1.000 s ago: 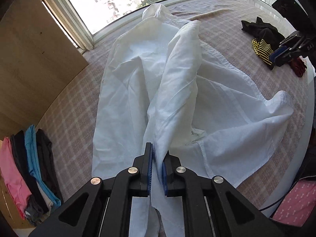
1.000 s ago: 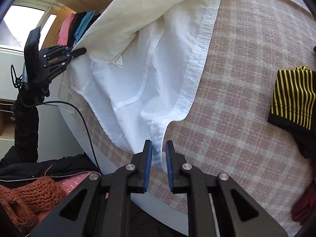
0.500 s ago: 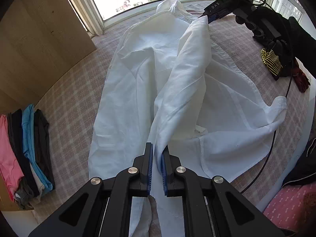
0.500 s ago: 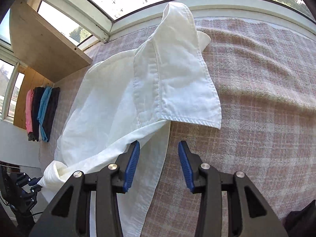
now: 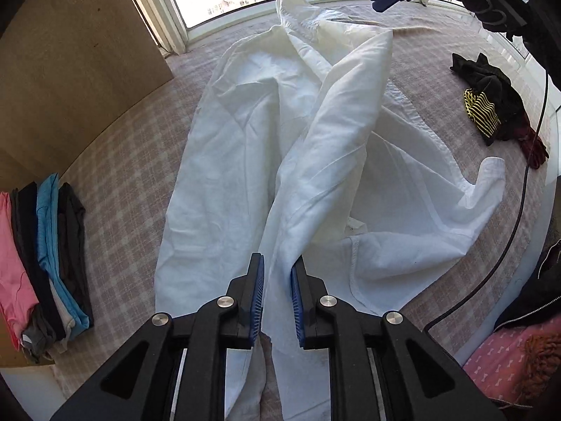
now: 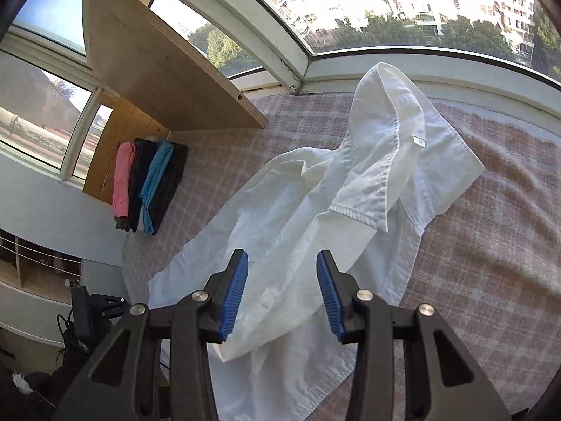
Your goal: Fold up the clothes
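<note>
Surface: you are working over a pink-and-grey checked cover (image 5: 115,161) that spreads across a wide platform running up to the window sill.
Room: curved windows (image 6: 403,7) look out on apartment blocks and trees; a plywood panel (image 6: 157,70) stands at the far left corner.
Shirt: one white shirt (image 5: 252,133) lies crumpled in the middle of the cover, collar toward the window, one sleeve draped up toward your left tool.
Left gripper (image 5: 277,298): its jaws are opening, and the sleeve cloth passes between the blue pads; whether the pads press on it now is hard for you to judge, though a gap shows on either side.
Right gripper (image 6: 282,294): spread, hovering above the shirt's shoulder with nothing pinched.
Counts: one stack of folded clothes (image 5: 45,256) at the left edge, showing about four colours, pink, black, blue and dark grey; one loose heap of dark clothes (image 5: 491,105) with a yellow-striped piece at the right.
Cut off: the shirt's lower hem is hidden under your left tool; a black cable (image 5: 519,217) runs off the right edge.
</note>
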`<state>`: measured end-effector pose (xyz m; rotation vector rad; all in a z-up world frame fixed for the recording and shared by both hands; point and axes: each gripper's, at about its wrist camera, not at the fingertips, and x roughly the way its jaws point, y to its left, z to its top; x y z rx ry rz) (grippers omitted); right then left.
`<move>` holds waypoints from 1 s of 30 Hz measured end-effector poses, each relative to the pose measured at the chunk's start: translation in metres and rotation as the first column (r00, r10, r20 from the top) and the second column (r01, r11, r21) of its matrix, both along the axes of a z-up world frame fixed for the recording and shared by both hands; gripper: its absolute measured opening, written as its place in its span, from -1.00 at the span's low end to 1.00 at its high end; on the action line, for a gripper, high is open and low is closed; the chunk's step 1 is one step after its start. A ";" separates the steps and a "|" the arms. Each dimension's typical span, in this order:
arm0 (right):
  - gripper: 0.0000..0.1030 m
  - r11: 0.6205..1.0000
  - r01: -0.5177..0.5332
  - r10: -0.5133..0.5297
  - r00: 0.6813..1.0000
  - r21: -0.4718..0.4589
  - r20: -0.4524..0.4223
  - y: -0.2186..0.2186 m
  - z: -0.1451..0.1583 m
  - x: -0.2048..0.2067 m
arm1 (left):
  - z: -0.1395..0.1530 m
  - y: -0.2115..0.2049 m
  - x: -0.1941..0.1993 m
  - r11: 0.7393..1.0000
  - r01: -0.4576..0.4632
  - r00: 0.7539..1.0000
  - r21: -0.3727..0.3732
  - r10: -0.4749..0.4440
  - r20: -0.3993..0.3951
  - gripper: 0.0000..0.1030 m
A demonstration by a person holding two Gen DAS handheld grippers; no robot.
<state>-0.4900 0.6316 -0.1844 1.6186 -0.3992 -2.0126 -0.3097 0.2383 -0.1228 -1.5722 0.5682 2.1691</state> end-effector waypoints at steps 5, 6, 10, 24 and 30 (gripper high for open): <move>-0.21 0.973 -0.118 0.094 0.987 0.198 0.127 0.011 0.013 0.051 | 0.004 0.045 -0.015 0.991 0.135 0.990 -0.012 -0.135 -0.028 -0.42; -0.21 0.961 -0.141 0.113 0.985 0.238 0.127 0.009 0.017 0.058 | 0.001 0.054 -0.018 0.988 0.156 0.987 -0.011 -0.156 -0.026 -0.41; -0.21 0.931 -0.211 0.173 0.973 0.296 0.151 0.000 0.007 0.068 | -0.018 0.094 -0.031 0.965 0.245 0.968 -0.089 -0.249 -0.036 -0.09; -0.22 0.925 -0.021 0.017 1.000 0.380 0.013 0.028 -0.085 0.023 | -0.022 0.027 -0.094 1.000 0.002 1.000 0.009 -0.002 -0.005 -0.77; -0.22 0.929 0.023 -0.018 1.000 0.370 -0.017 0.027 -0.109 -0.023 | -0.023 0.022 -0.098 1.000 -0.003 1.000 0.025 0.003 -0.002 -0.77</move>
